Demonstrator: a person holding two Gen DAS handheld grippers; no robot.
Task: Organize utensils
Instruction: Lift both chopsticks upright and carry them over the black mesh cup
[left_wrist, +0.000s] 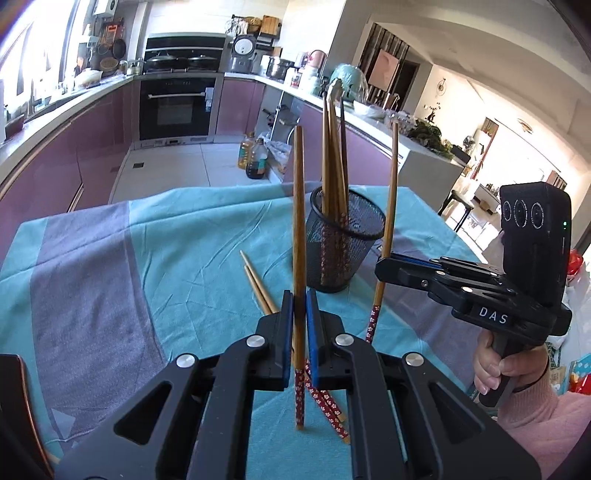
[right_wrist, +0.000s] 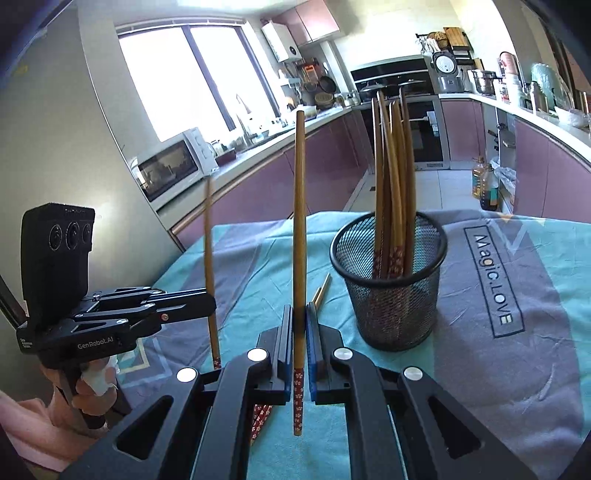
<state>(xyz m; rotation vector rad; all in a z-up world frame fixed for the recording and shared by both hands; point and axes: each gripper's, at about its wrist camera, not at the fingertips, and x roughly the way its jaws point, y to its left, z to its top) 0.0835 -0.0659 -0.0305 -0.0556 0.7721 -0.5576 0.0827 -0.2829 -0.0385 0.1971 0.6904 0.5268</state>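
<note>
Chopsticks stand bundled in the black mesh cup (left_wrist: 345, 236) on the teal cloth (left_wrist: 177, 236). Near the cup's left, the left gripper (left_wrist: 299, 325) clamps one upright chopstick (left_wrist: 298, 229); just right of the cup, the right gripper (right_wrist: 299, 339) pinches another chopstick (right_wrist: 299, 236). Two loose chopsticks (left_wrist: 258, 284) lie on the cloth just before the cup.

Both handheld grippers are matte black linkages with round silver pivot screws, and their fingers carry blue pads on the inner faces. The right gripper (left_wrist: 384, 254) bears a white "DAS" label on its side and a black box on top with three round lenses and a small green light, while the left gripper (right_wrist: 210, 295) reads "GenRobot.AI" in white. Each hand (left_wrist: 495, 369) comes out of a fuzzy pink sleeve (left_wrist: 532, 421), with a thin dark band at the right wrist.
</note>
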